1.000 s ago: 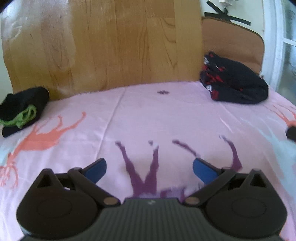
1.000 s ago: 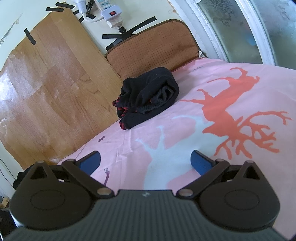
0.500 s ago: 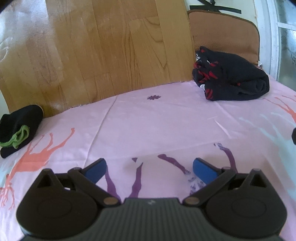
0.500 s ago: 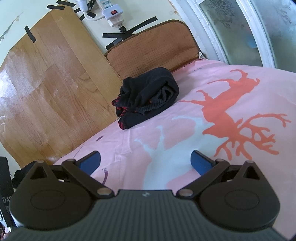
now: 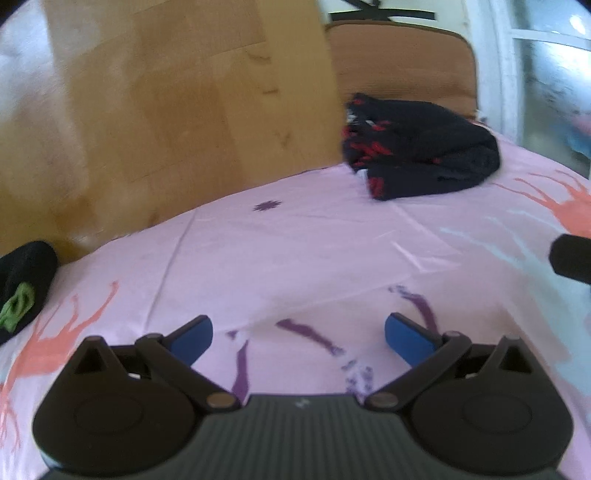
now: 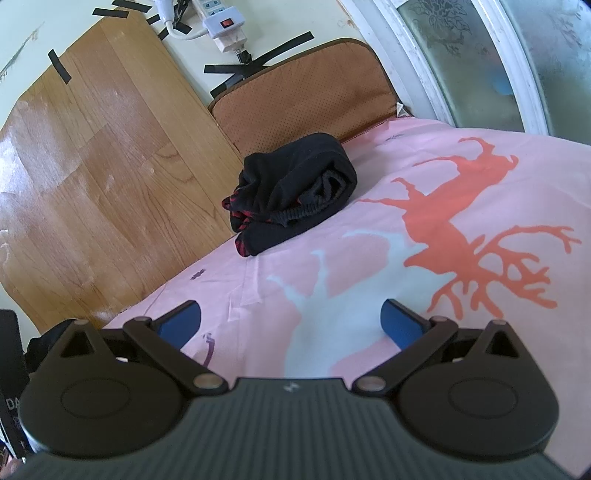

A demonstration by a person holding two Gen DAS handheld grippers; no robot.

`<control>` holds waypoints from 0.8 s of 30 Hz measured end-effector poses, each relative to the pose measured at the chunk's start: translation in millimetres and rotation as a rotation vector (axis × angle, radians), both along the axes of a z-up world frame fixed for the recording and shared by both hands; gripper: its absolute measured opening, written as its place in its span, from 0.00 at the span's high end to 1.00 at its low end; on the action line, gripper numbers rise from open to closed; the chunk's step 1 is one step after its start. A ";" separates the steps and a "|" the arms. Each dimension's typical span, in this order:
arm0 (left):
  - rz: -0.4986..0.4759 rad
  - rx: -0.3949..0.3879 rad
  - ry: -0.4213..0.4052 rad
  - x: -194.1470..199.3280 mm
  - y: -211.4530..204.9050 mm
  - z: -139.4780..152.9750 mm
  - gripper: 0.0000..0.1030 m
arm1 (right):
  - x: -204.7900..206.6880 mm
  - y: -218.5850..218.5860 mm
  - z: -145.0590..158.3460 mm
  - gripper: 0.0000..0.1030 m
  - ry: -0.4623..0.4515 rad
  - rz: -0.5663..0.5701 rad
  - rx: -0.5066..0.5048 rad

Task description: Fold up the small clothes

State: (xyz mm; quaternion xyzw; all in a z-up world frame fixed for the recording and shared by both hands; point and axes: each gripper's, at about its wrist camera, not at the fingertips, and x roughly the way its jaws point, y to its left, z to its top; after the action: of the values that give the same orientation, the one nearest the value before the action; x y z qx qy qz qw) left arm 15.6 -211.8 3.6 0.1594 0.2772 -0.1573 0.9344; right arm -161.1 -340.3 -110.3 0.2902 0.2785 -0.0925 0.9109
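A bundled black garment with red marks lies at the far right of the pink deer-print sheet, against the brown cushion; it also shows in the right wrist view. A second black garment with green trim lies at the far left edge. My left gripper is open and empty above the sheet. My right gripper is open and empty above the sheet, well short of the black bundle. A dark part of the right gripper shows at the left view's right edge.
A wooden board and a brown cushion stand along the back of the bed. A power strip is taped to the wall. A window frame runs along the right side.
The left gripper has swung right and moved forward, so the black and red bundle looks nearer and more central. The right gripper has barely moved. Both stay open.
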 end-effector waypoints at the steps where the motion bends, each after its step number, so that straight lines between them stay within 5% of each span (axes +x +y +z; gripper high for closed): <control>1: 0.000 -0.007 0.006 0.8 0.2 0.0 0.00 | -0.1 0.0 0.0 0.00 -0.001 -0.002 -0.001; 24: -0.001 0.020 -0.035 -9.9 -1.3 -1.4 0.00 | 1.8 0.4 -0.3 0.00 0.012 -0.004 -0.014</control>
State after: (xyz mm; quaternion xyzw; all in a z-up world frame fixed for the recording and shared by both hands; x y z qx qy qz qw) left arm 5.7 -213.2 2.2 0.1716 0.2621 -0.1523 0.9374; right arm -159.2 -339.9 -110.5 0.2839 0.2827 -0.0979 0.9110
